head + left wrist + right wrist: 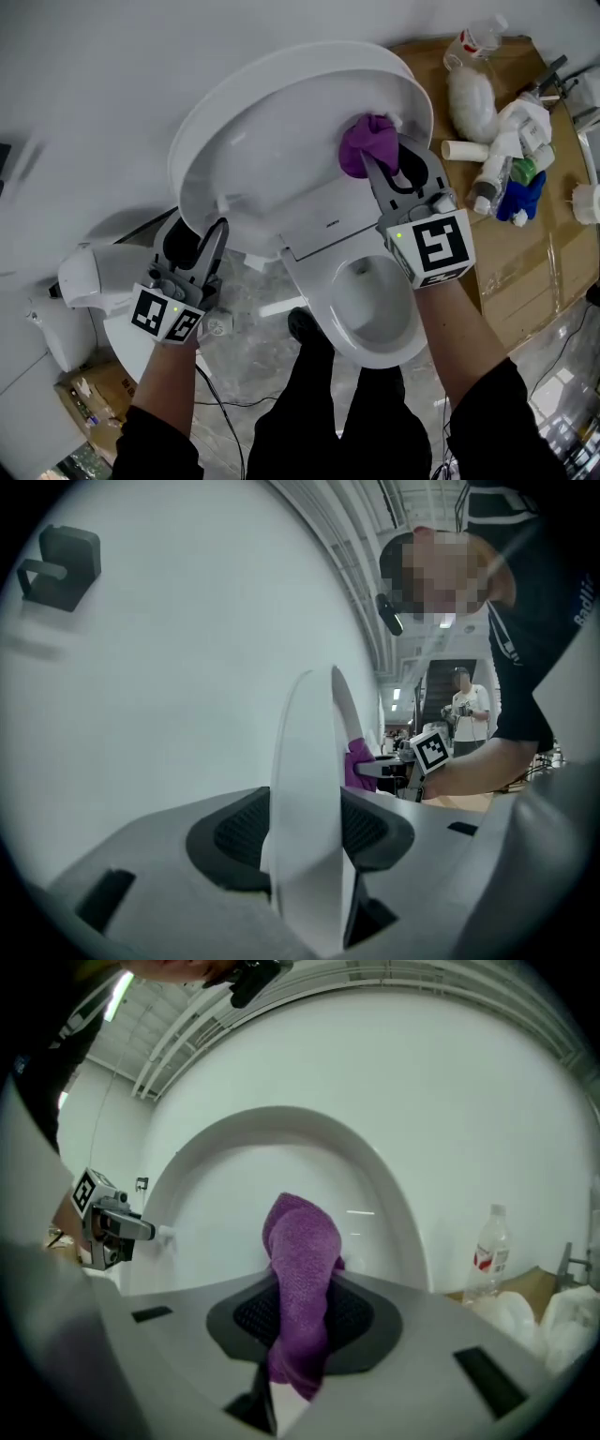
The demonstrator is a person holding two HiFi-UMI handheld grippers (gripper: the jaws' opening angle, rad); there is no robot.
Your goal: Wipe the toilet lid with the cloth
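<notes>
Head view: toilet lid (272,122) is up; white glossy plastic, broad oval. left gripper (202,239) is clamped on its left rim. right gripper (389,164) pinches the cloth (367,142), purple and bunched, against the lid's inner face, upper right. Toilet bowl (384,356) below is glazed white. There's tiny print on the panel under the lid, unreadable. Cardboard sheet (525,272) at right carries plastic bottles (492,183) and white paper rolls (469,98).

Left gripper view: the lid rim is seen edge-on as a thin, smooth white blade. It sits between the black ribbed pads (239,832). Both press on it, so the jaws stand apart only by the rim's thickness. The cloth shows beyond the rim. A dark grey wall hook (58,566) sits top left on a matte white wall.

Right gripper view: jaws are closed on the cloth. It's a looped terry weave, a folded strip rising between the mesh pads, with its tail hanging below. The lid's arch is behind it. A clear bottle (489,1246) at right has a red label, text too small to read.
</notes>
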